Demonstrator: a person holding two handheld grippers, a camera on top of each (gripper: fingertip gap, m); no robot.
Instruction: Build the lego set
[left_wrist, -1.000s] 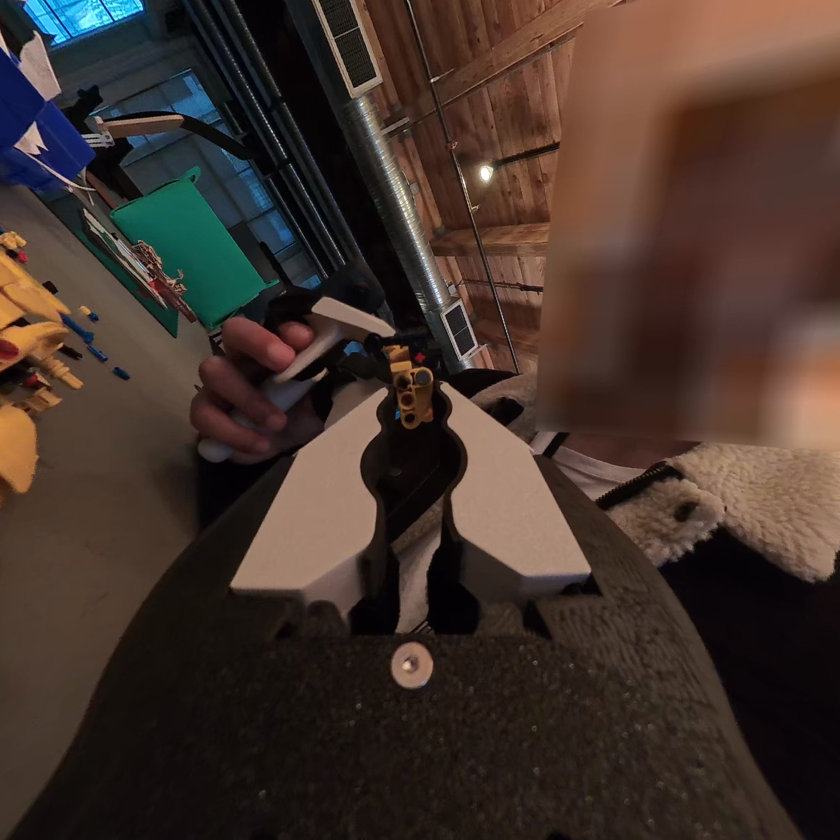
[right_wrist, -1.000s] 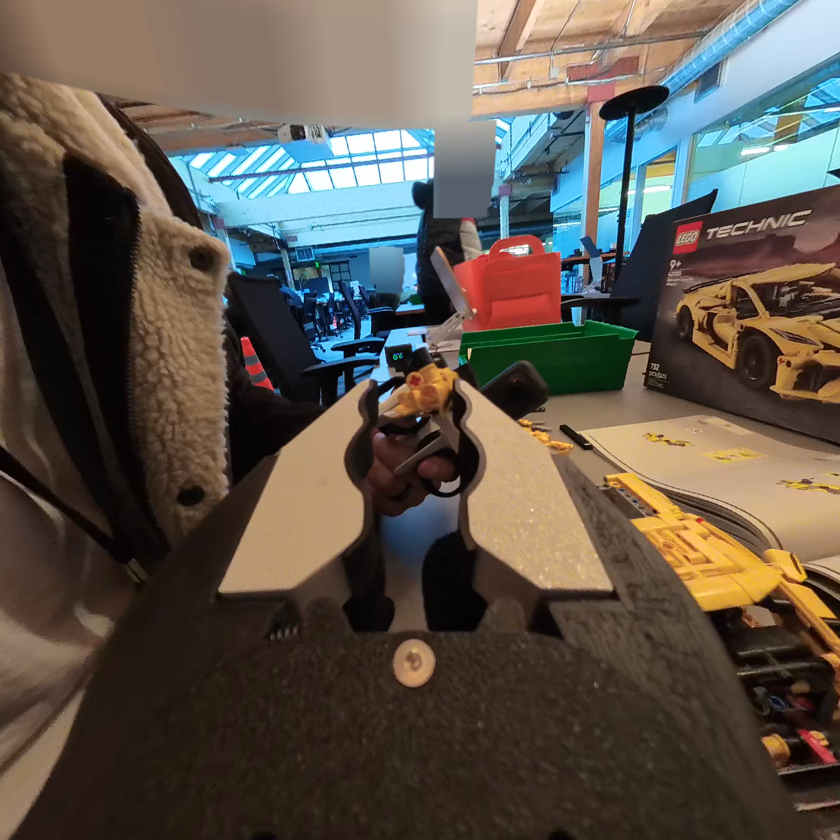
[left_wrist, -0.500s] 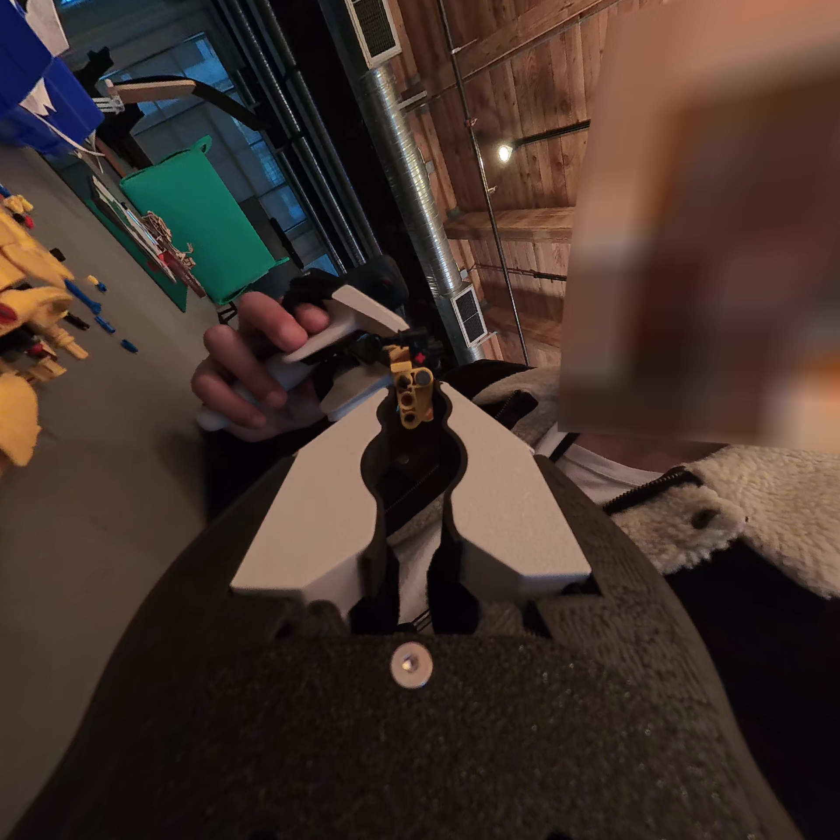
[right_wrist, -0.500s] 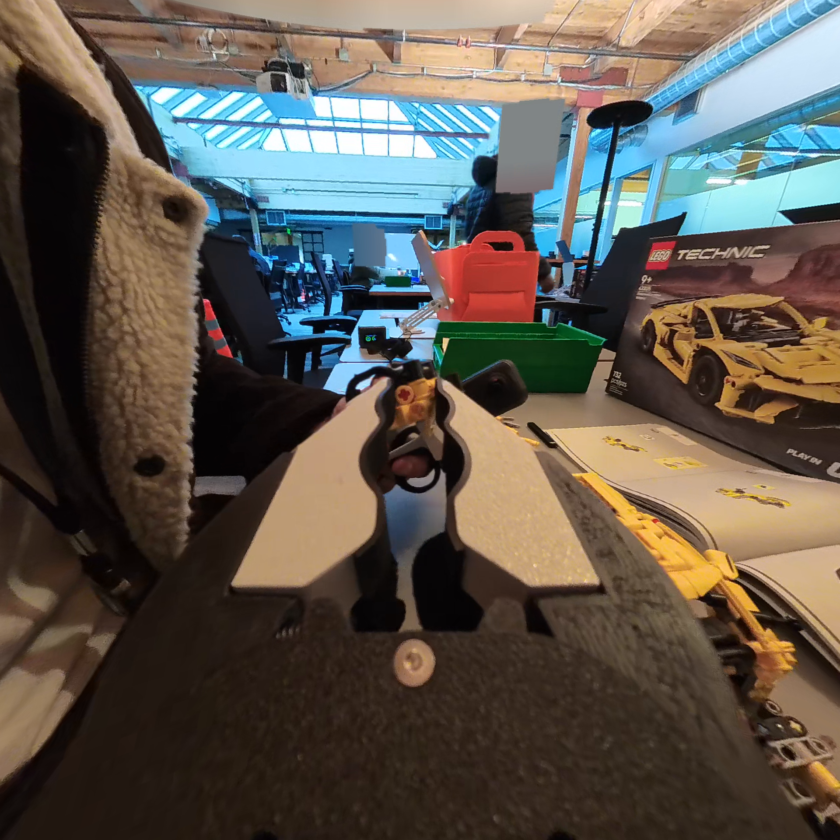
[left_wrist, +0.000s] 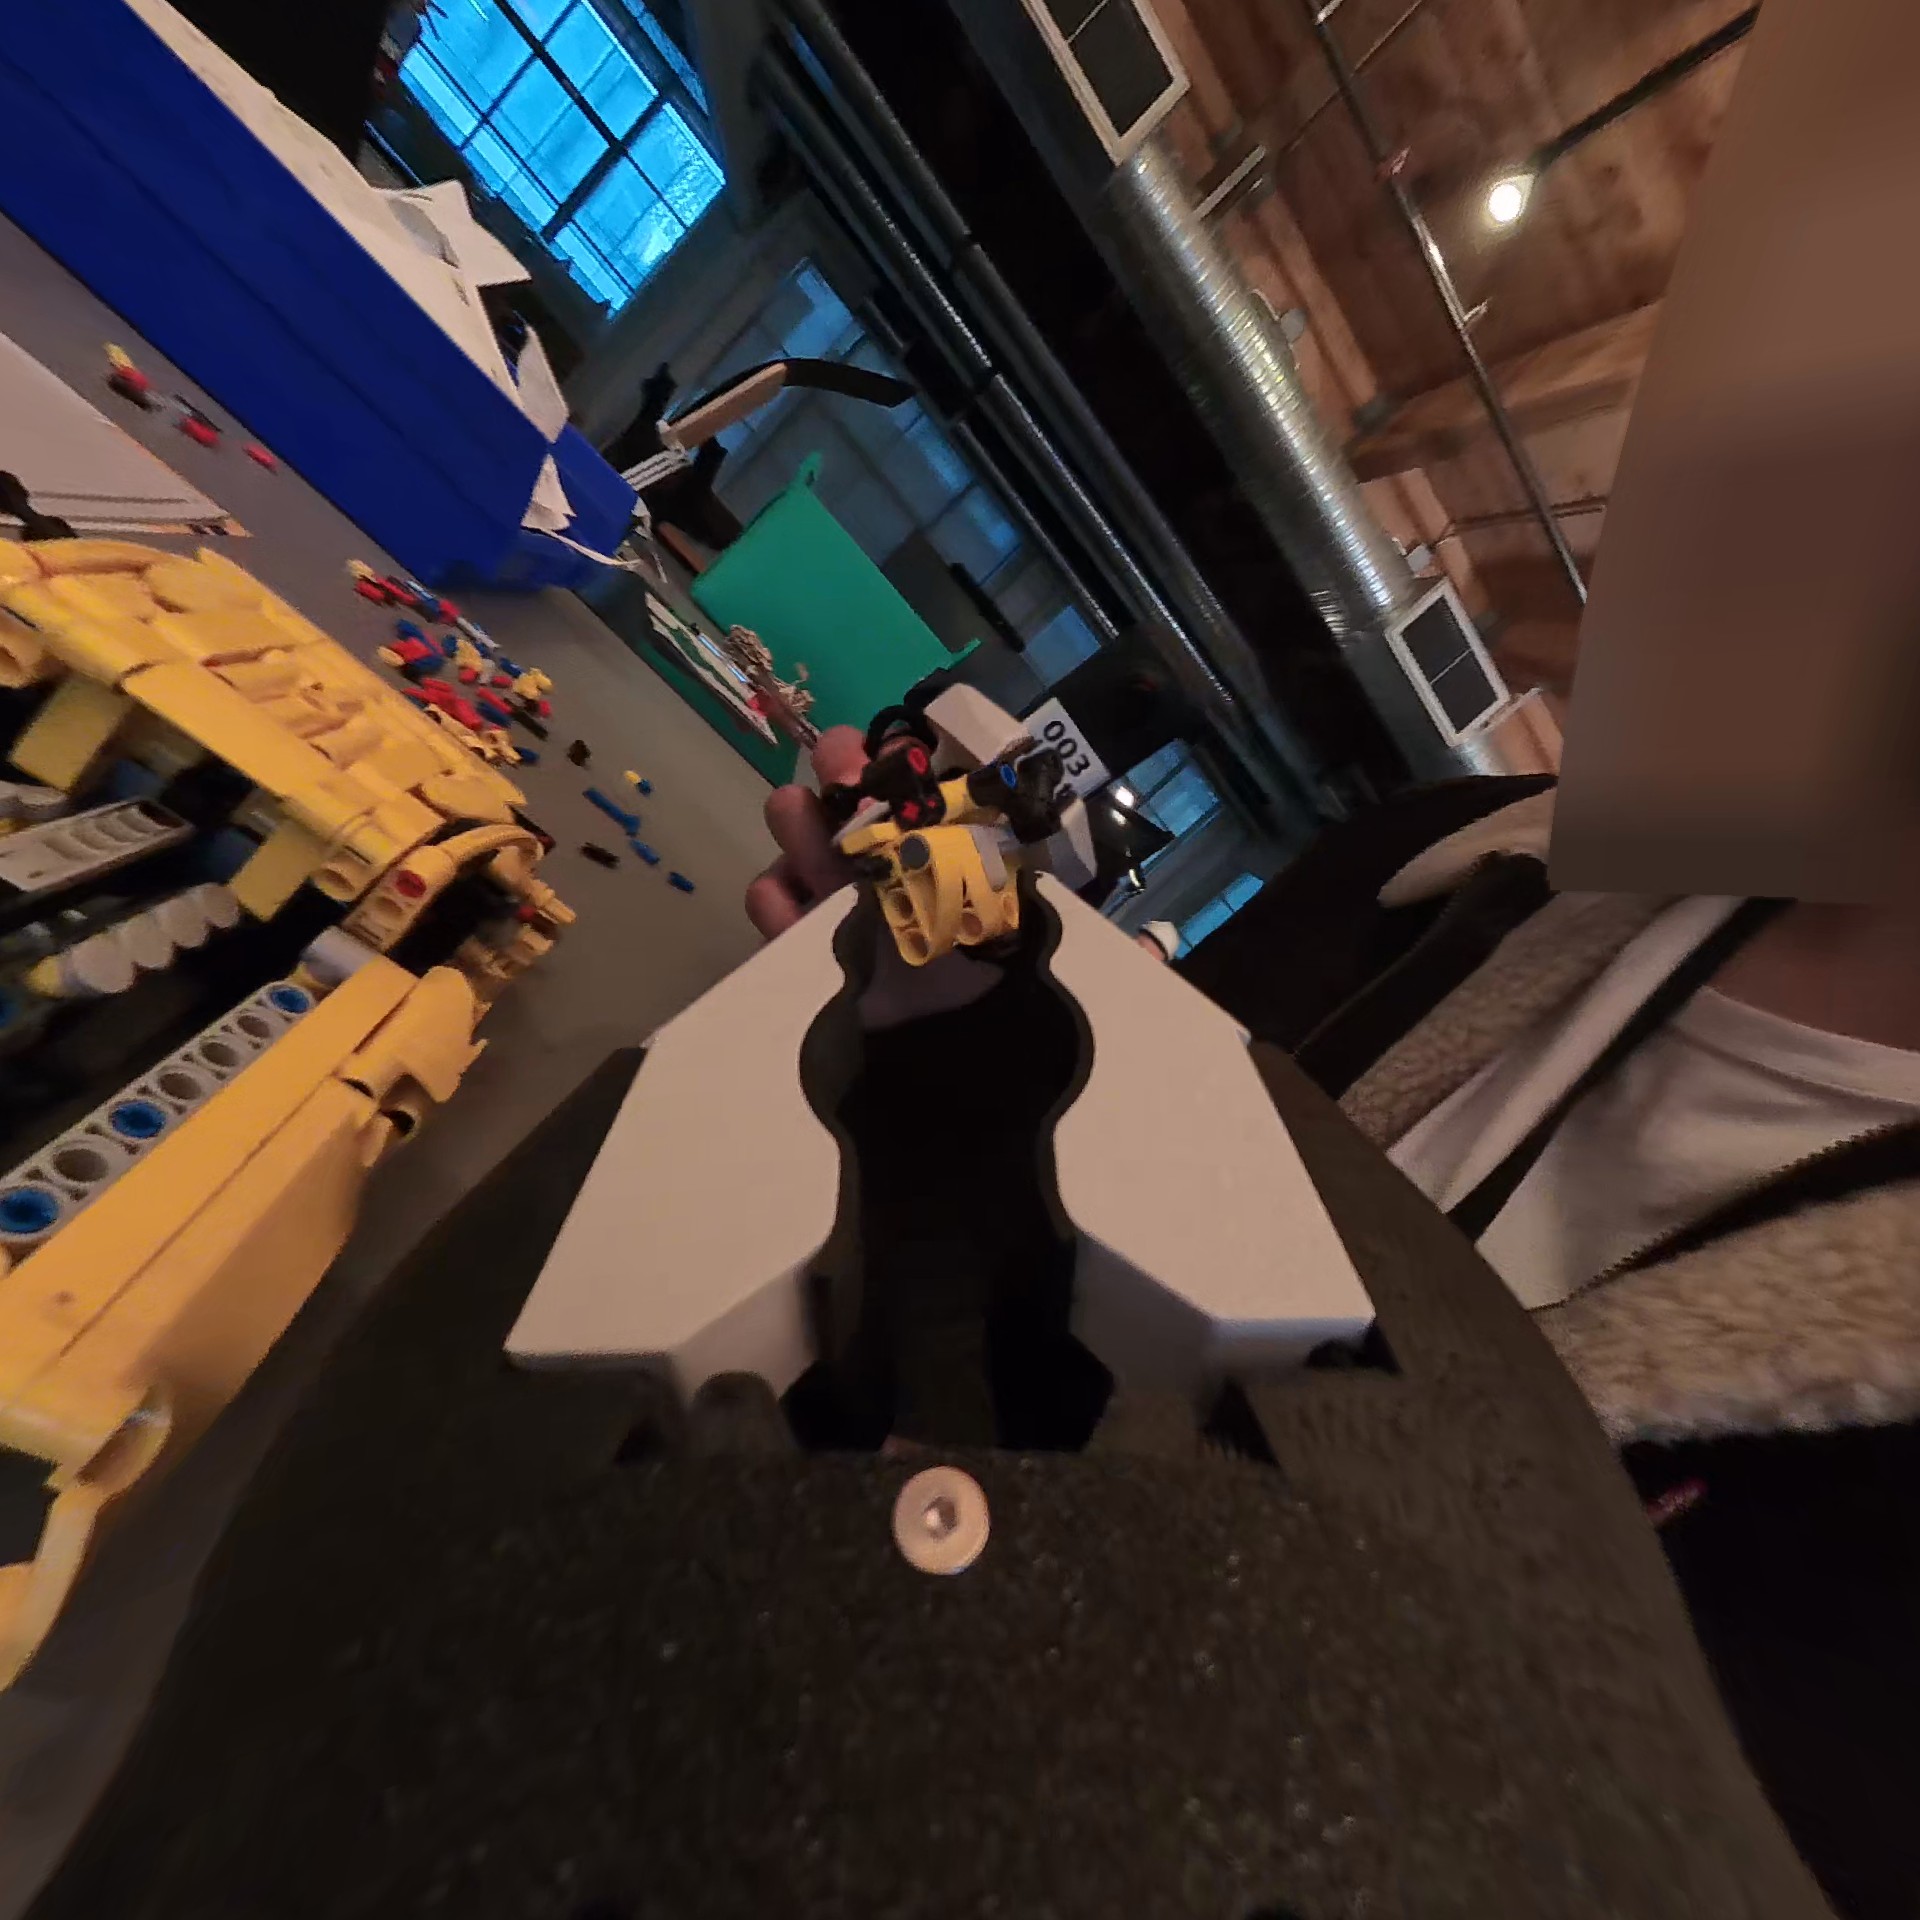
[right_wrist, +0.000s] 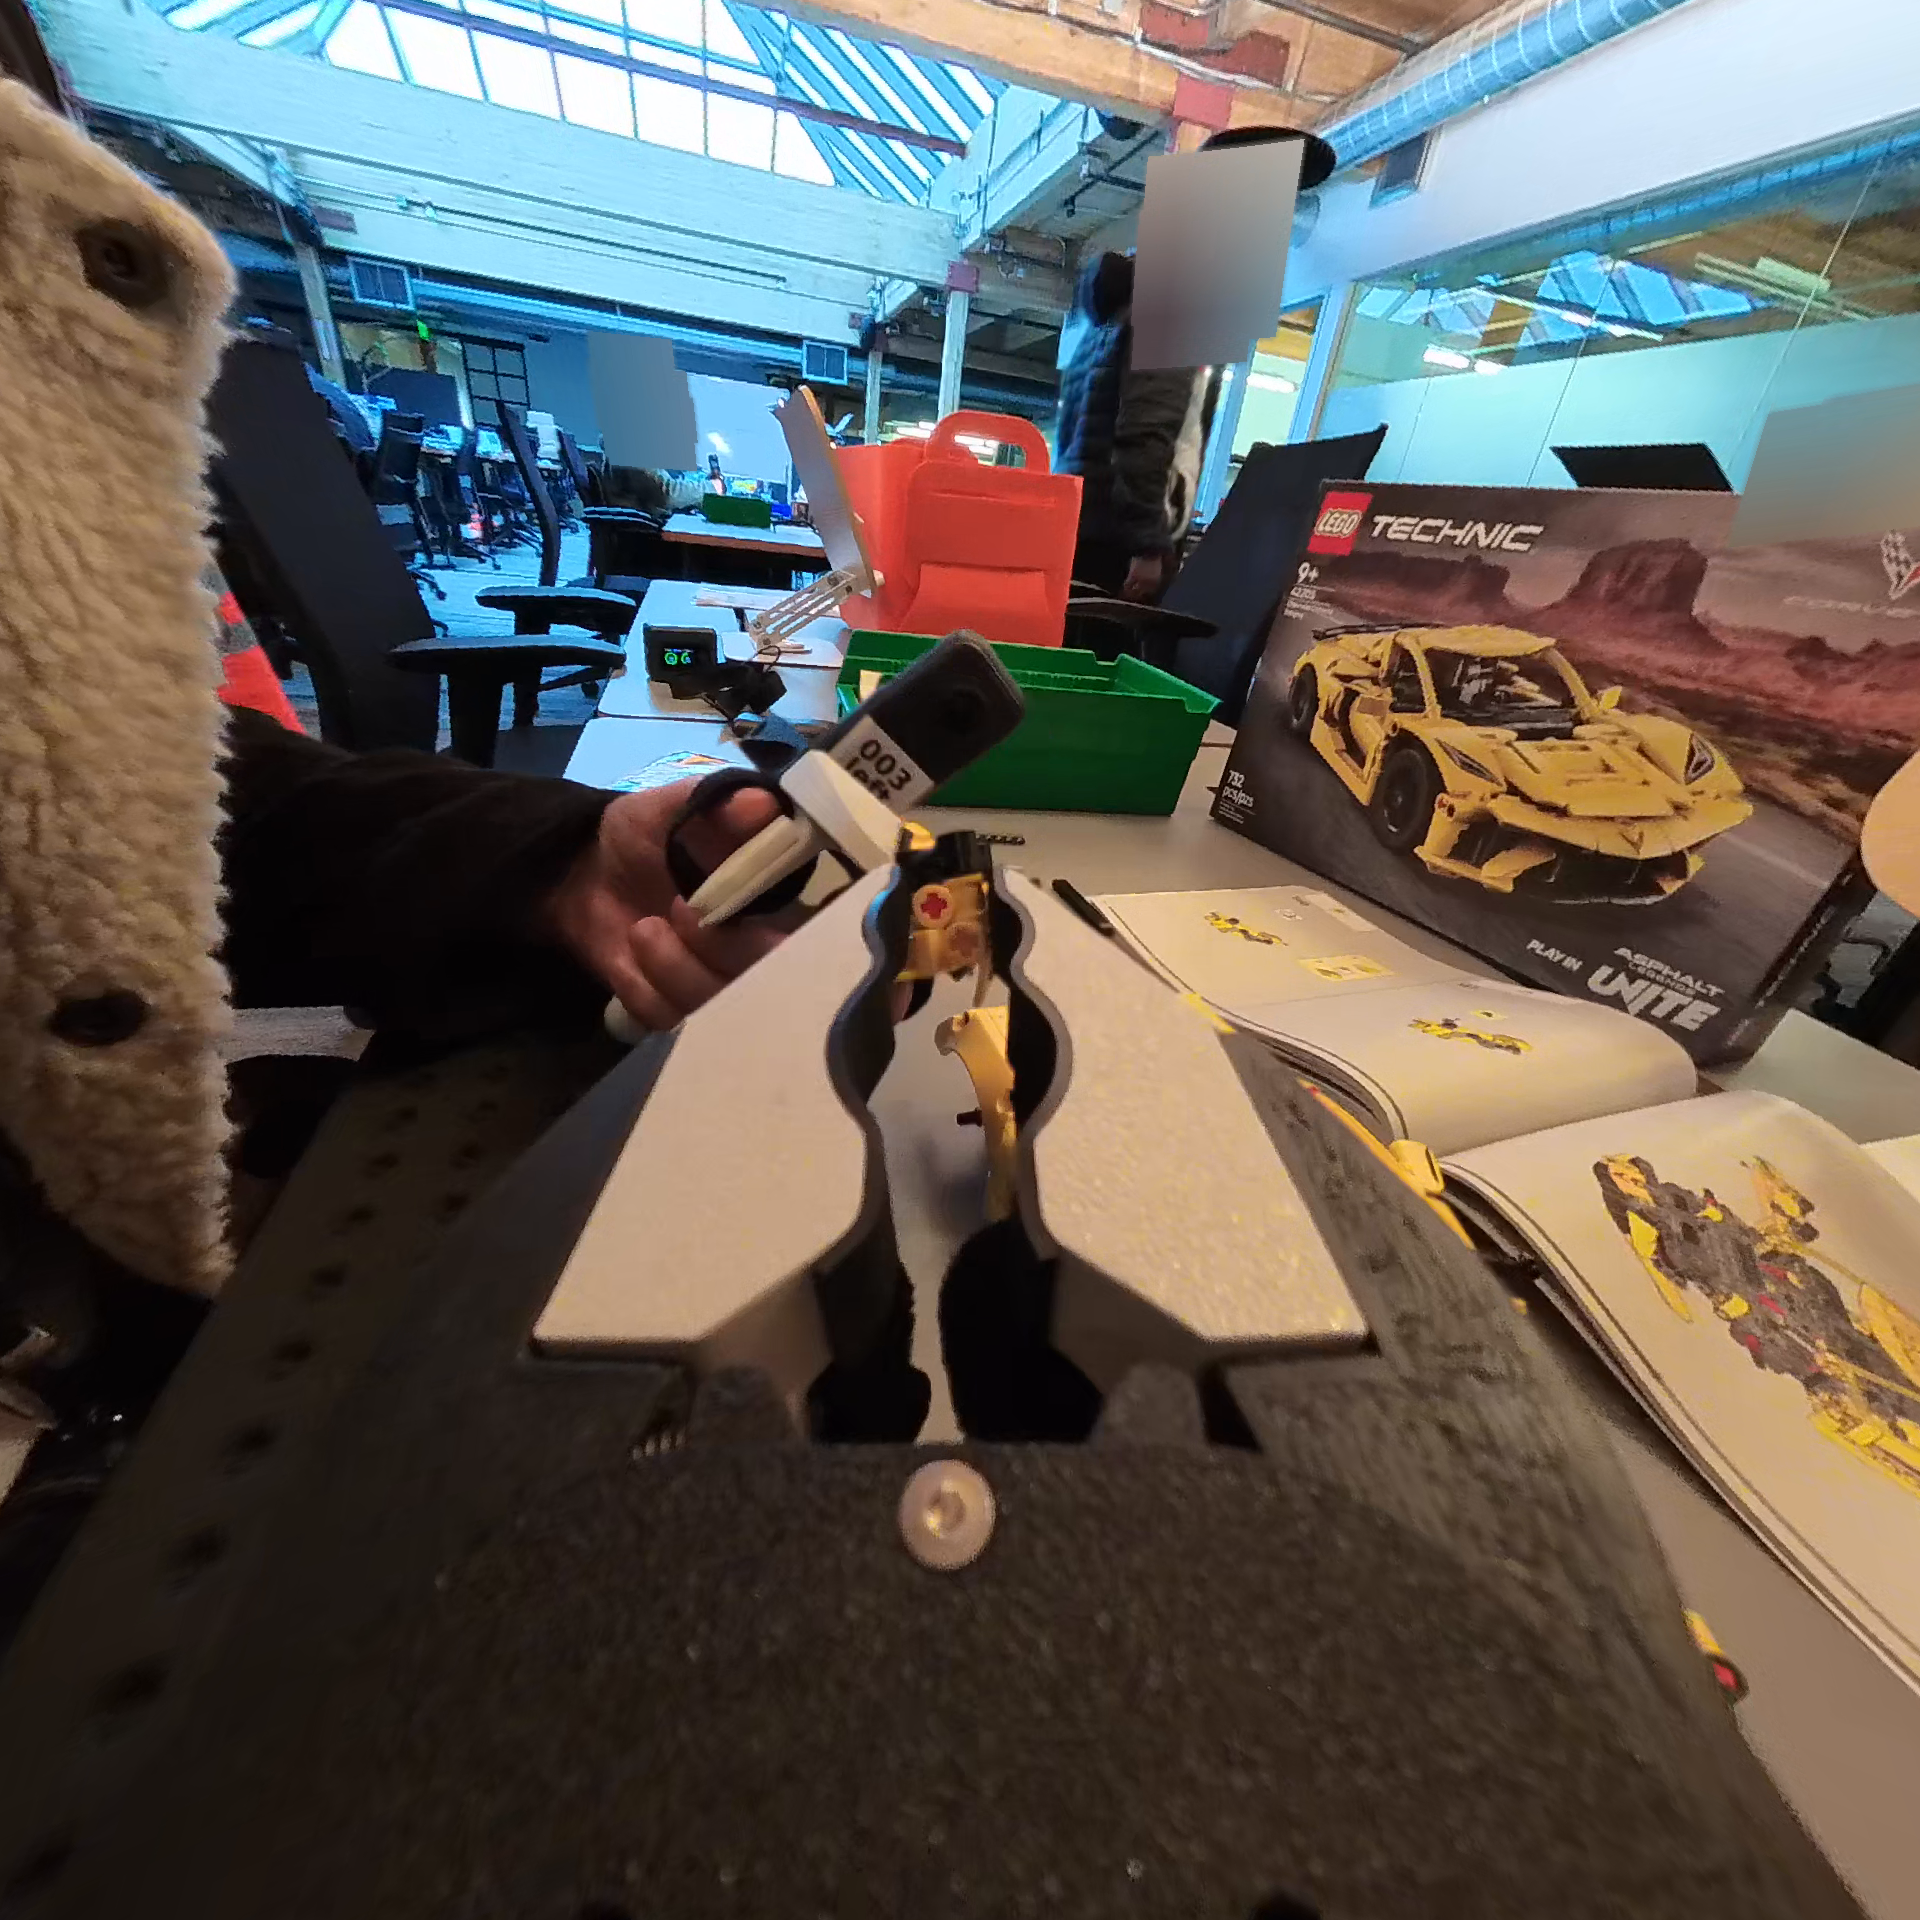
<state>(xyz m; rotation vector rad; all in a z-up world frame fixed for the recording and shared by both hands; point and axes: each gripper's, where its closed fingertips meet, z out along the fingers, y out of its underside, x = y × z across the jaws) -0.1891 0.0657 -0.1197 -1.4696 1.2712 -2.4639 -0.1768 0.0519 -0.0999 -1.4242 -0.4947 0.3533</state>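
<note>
Left tool (left_wrist: 940, 914): clamped on the yellow sub-assembly (left_wrist: 940, 883), held at its fingertips.
Right tool (right_wrist: 940, 930): closed on the same sub-assembly (right_wrist: 940, 920) from the opposite side, tip to tip.
Change: over the last second both tools swung down from ceiling-facing toward the worktop (left_wrist: 644, 935).
Car body (left_wrist: 260, 831): now below and left of the left tool.
Meaning: probably carrying the piece to the car for fitting.

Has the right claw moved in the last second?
Yes. In its own view the green bin and the box now sit higher and the open manual fills more, so the right claw has tipped downward toward the table.
</note>
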